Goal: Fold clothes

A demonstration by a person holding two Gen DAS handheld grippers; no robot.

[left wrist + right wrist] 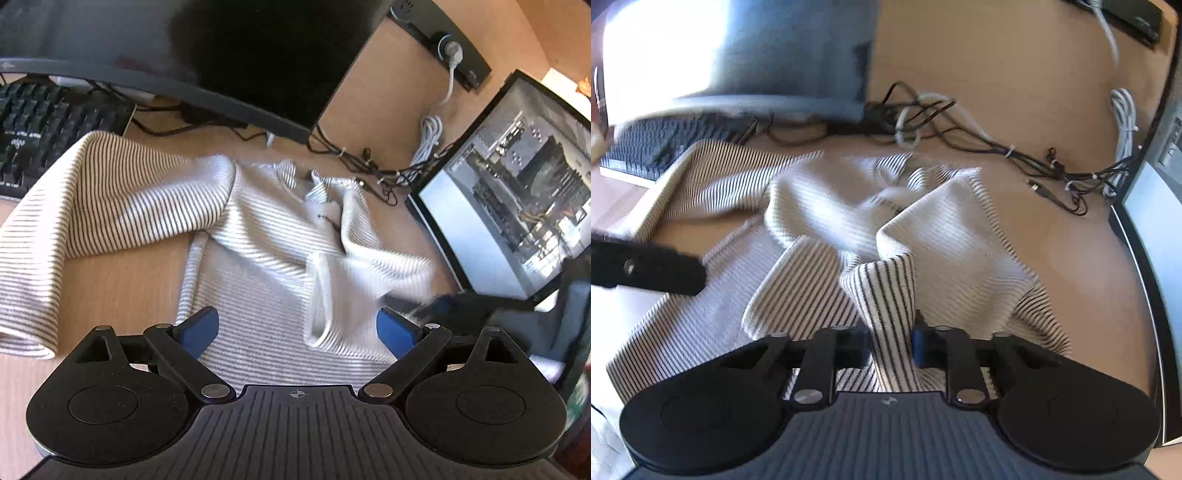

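Wooden desk surface [122,280] is seen cluttered at the back: black keyboard [40,125] at far left, dark monitor [229,55] above it, tangled cables [373,166] behind, and a glass-sided PC case [517,206] at right. Striped long-sleeve shirt [258,258] is spread crumpled across the middle of the surface, one sleeve [74,206] stretched out toward the keyboard. Left claw [297,330] is held released, blue-padded fingers [201,328] wide apart just above the shirt's body, nothing between them. Right claw [890,345] is clenched on a bunched fold of the shirt [886,295], striped fabric pinched between the pads and pulled up off the surface. Left claw's black finger is seen at left edge of the right wrist view [646,267]. Motion blur is noted on the raised fabric.
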